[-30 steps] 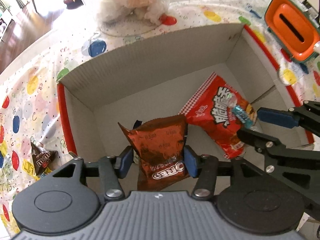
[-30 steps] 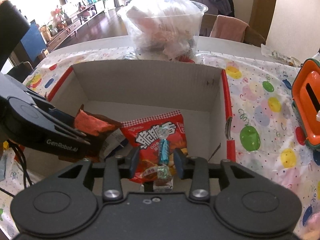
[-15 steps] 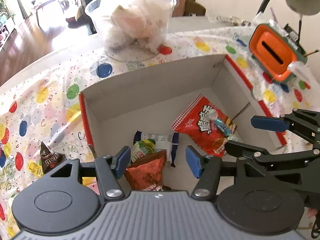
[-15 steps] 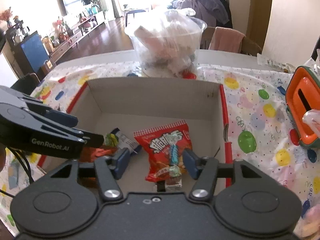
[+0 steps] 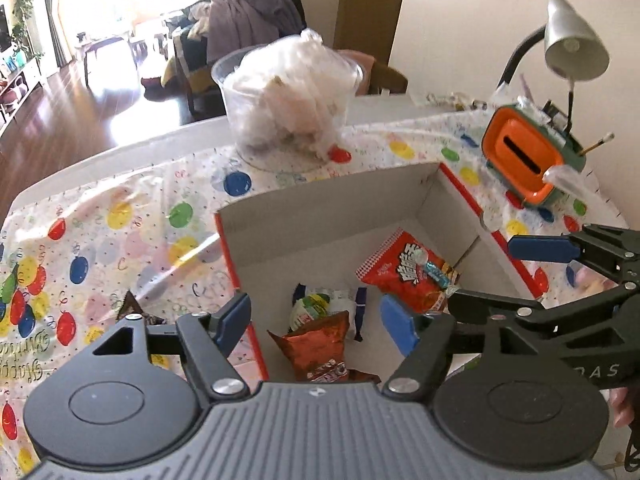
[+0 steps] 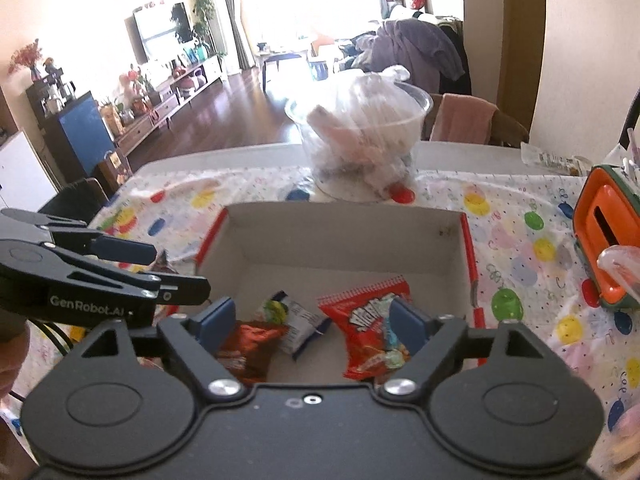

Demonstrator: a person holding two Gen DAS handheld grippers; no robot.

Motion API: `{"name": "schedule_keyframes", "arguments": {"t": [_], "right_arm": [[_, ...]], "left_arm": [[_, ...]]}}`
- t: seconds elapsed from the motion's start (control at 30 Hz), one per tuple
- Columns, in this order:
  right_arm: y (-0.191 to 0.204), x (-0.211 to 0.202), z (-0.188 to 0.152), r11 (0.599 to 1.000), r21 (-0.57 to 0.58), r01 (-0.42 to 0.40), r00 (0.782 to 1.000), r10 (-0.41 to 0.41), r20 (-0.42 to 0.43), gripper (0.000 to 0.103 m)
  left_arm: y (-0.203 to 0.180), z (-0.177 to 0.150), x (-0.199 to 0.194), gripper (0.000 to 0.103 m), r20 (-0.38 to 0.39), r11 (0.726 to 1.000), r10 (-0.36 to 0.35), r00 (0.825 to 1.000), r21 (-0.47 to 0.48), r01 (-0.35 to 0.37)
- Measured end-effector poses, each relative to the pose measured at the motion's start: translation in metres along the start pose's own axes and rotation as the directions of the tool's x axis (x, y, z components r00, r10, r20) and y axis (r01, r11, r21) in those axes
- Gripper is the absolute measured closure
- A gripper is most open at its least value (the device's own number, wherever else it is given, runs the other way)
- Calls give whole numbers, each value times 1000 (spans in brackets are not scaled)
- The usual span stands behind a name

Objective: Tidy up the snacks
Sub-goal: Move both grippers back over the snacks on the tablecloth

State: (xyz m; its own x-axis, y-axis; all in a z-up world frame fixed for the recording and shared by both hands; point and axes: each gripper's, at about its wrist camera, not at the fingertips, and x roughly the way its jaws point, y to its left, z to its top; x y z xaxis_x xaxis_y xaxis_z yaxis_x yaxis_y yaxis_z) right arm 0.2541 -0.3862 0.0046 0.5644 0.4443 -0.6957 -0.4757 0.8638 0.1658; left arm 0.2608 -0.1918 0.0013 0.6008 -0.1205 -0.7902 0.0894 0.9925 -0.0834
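Note:
An open cardboard box [image 5: 320, 216] [image 6: 344, 232] with red edges stands on the balloon-print tablecloth. Inside lie a brown Oreo packet [image 5: 320, 350] [image 6: 252, 344], a white and green packet [image 5: 320, 306] [image 6: 288, 316] and a red snack bag [image 5: 404, 276] [image 6: 368, 320] with small wrapped candies [image 5: 434, 272] on it. My left gripper [image 5: 316, 320] is open and empty above the box's near left side. My right gripper [image 6: 312, 320] is open and empty above the box's near edge.
A brown M&M's packet [image 5: 132, 308] lies on the cloth left of the box. A clear tub of plastic-wrapped items [image 5: 288, 108] stands behind the box. An orange holder [image 5: 524, 156] and a desk lamp [image 5: 572, 48] stand at the right.
My left gripper let go of the Oreo packet, which now lies in the box. My right gripper opened and released the candy. Both grippers pulled back and up.

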Motion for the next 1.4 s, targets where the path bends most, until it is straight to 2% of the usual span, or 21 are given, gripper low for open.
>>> {"name": "schedule_keyframes", "arguments": {"t": [0.33, 0.63, 1.07, 1.4], "right_arm": [[44, -16, -3, 1000, 2, -15, 999, 15, 50, 2], [94, -10, -9, 998, -15, -58, 996, 59, 67, 0], [171, 32, -23, 994, -78, -79, 997, 79, 6, 0], [226, 67, -38, 985, -146, -93, 995, 88, -45, 0]], "left_arm": [[37, -25, -40, 22, 79, 1000, -2, 997, -22, 4], [86, -57, -73, 20, 121, 997, 6, 993, -74, 3], [177, -95, -84, 20, 71, 997, 34, 997, -68, -29], [241, -119, -64, 20, 3, 1000, 14, 1000, -10, -14]]}}
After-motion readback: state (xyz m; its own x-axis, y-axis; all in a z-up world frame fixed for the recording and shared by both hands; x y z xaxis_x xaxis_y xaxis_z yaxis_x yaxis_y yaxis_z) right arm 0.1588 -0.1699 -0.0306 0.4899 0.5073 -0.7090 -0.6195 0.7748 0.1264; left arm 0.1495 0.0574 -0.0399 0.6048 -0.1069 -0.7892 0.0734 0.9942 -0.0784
